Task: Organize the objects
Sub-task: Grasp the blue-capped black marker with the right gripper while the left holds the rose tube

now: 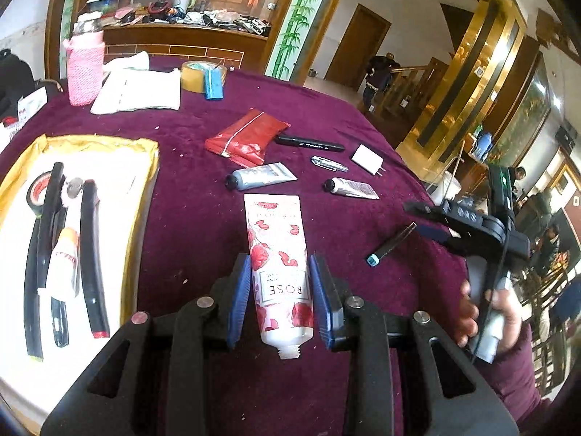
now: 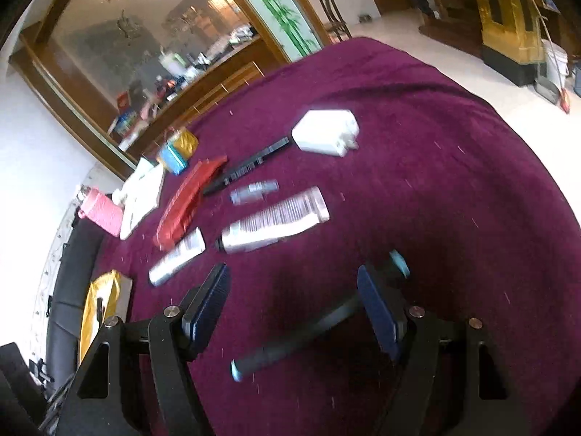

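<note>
A white rose-print tube (image 1: pixel 279 269) lies on the purple tablecloth (image 1: pixel 196 218), its bare threaded neck toward me. My left gripper (image 1: pixel 283 290) is open, its blue pads on either side of the tube with small gaps. At the left stands a gold-lined white box (image 1: pixel 141 167) holding black tubes, red tape and a small tube. My right gripper (image 2: pixel 294 309) is open above a dark marker with teal ends (image 2: pixel 301 338), which lies between its fingers; it also shows in the left wrist view (image 1: pixel 390 245). The right gripper appears in the left wrist view (image 1: pixel 435 221).
On the cloth lie a red pouch (image 1: pixel 247 138), black marker (image 1: pixel 308 143), white charger (image 1: pixel 367 158), clear pen (image 1: pixel 328 163) and two grey tubes (image 1: pixel 261 176) (image 1: pixel 350 187). Farther back are a pink bottle (image 1: pixel 85 69), white bag (image 1: pixel 139 91), tape roll (image 1: pixel 196 74) and blue box (image 1: pixel 213 83).
</note>
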{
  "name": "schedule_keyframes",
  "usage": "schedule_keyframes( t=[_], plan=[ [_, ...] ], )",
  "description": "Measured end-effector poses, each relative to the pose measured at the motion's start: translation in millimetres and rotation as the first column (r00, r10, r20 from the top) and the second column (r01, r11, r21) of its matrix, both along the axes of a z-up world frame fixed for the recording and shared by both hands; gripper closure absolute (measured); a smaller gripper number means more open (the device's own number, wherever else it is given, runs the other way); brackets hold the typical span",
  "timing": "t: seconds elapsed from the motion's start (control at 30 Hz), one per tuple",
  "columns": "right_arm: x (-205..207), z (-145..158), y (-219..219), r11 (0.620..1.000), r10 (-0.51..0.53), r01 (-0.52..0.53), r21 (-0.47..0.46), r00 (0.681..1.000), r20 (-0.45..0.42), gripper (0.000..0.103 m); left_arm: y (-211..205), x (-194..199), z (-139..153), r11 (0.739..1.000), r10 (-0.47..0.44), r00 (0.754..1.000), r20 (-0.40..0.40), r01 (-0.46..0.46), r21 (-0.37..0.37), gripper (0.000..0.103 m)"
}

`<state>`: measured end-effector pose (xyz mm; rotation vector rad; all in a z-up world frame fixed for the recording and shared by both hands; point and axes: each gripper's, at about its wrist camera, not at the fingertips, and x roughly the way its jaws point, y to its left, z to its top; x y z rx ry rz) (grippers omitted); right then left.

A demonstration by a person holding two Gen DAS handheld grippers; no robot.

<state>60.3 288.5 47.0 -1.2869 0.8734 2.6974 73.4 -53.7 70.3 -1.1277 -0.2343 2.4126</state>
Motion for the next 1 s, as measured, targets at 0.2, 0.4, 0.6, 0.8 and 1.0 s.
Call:
schedule_keyframes(
  t=[0.2,0.4,0.6,0.8,1.0],
  plan=[
    [17.1,-5.9,-9.7,1.0,-0.014,0.013,0.002,0.994,0.111,0.036,-11.0,0.3,-9.7,0.998,-0.015,1.0,0.022,0.014,0.058,0.073],
    [-1.5,-8.0,-38.1,0.992,-0.025,0.007,0.127,0.989,0.145,0.036,-27.1,6.7,-8.5,0.997,-0.015,1.0,0.01,0.014,0.08,0.073],
    [-13.2,-18.0,-55.2,0.978,-0.073,0.034,0.207,0.981,0.181,0.036,-40.2,7.7,-13.5,0.993,-0.006,1.0,0.027,0.003,0.115,0.073],
    [-15.6,-19.8,-70.2,0.933,-0.097,0.035,0.359,0.983,0.156,0.063,-40.9,8.3,-15.3,0.992,-0.013,0.999,0.029,0.01,0.123,0.073],
    [-6.5,-18.6,-72.1,0.92,-0.074,0.016,0.391,0.988,0.134,0.09,-43.4,12.0,-15.1,0.993,-0.001,1.0,0.03,-0.003,0.121,0.073]
  ],
)
